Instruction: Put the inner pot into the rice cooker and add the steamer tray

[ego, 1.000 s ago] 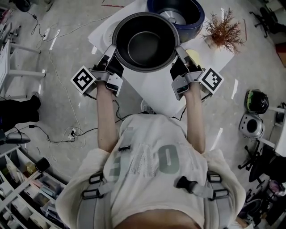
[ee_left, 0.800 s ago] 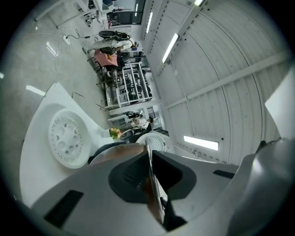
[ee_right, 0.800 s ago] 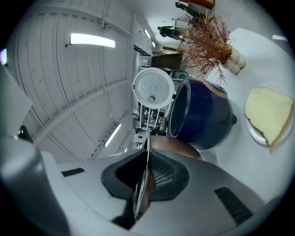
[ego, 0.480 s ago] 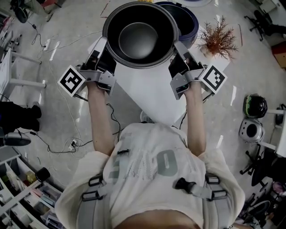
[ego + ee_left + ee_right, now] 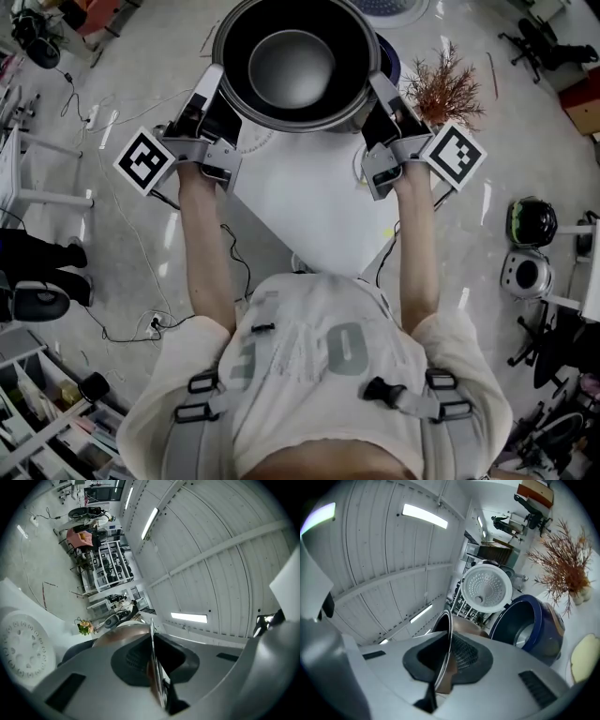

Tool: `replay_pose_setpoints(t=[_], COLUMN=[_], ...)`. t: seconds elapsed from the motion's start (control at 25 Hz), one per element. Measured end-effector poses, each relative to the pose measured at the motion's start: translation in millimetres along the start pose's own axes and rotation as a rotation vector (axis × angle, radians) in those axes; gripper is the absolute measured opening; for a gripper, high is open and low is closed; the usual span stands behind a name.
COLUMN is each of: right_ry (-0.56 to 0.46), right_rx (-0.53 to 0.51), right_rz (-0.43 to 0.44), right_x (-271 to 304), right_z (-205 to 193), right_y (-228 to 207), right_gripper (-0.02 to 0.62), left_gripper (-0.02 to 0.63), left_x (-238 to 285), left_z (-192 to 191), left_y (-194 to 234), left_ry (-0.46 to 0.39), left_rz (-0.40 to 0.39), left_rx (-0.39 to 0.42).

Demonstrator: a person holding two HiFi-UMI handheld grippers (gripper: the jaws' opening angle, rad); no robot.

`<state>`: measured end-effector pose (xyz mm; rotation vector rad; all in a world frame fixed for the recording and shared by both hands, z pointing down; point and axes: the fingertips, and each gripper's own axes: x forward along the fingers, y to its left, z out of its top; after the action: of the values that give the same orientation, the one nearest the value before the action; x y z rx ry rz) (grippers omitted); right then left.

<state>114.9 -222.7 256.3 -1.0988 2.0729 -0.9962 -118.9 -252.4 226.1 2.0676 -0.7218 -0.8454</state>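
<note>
- White table [image 5: 309, 202]: angular pale top, the reference for every place below
- Dark round metal inner pot [image 5: 295, 61]: held in the air above the table's far end, mouth up, dark lining and a paler round floor showing; it hides most of the cooker in the head view
- Left gripper [image 5: 216, 92]: grey two-jaw tool with a black-and-white marker cube, over the table's left edge; its jaws are clamped narrow on the pot's left rim [image 5: 152, 639], a thin metal edge running between the dark pads
- Right gripper [image 5: 380, 92]: matching tool with its own cube, over the table's right edge; its jaws are pinched on the pot's right rim [image 5: 448, 630], one pad inside the wall and one outside
- Dark blue round rice cooker [image 5: 534, 625]: stands on the table's far end, cavity empty, lid raised with its white perforated inner plate [image 5: 486, 588] facing forward
- White round perforated steamer tray [image 5: 21, 646]: lies flat on the table's left part, apart from both grippers
- Dried reddish-brown branch sprig [image 5: 445, 89]: at the table's far right corner, beside the cooker
- Person's bare forearms [image 5: 202, 244]: reach over the table's near edge to the two tools
</note>
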Motion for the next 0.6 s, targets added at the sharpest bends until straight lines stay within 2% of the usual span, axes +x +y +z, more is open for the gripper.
replay_pose_setpoints(t=[0.16,0.4,0.6], right_ry=[0.0,-0.034,-0.046], right_rx=[-0.095,-0.119,-0.13], right_rz=[-0.039,-0.044,-0.088], right_x=[5,1,11], right_z=[18,23,54], right_y=[-5,-5,-32], right_gripper=[0.031,0.029,0.029], left_gripper=[0.034,0.034,0.034], left_x=[27,38,85], left_z=[0,-3,-12], left_y=[0,0,20], left_ry=[0.022,0.07,0.114], left_rz=[-0.027,-0.049,-0.041], left_rx=[0.014,0.028,0.03])
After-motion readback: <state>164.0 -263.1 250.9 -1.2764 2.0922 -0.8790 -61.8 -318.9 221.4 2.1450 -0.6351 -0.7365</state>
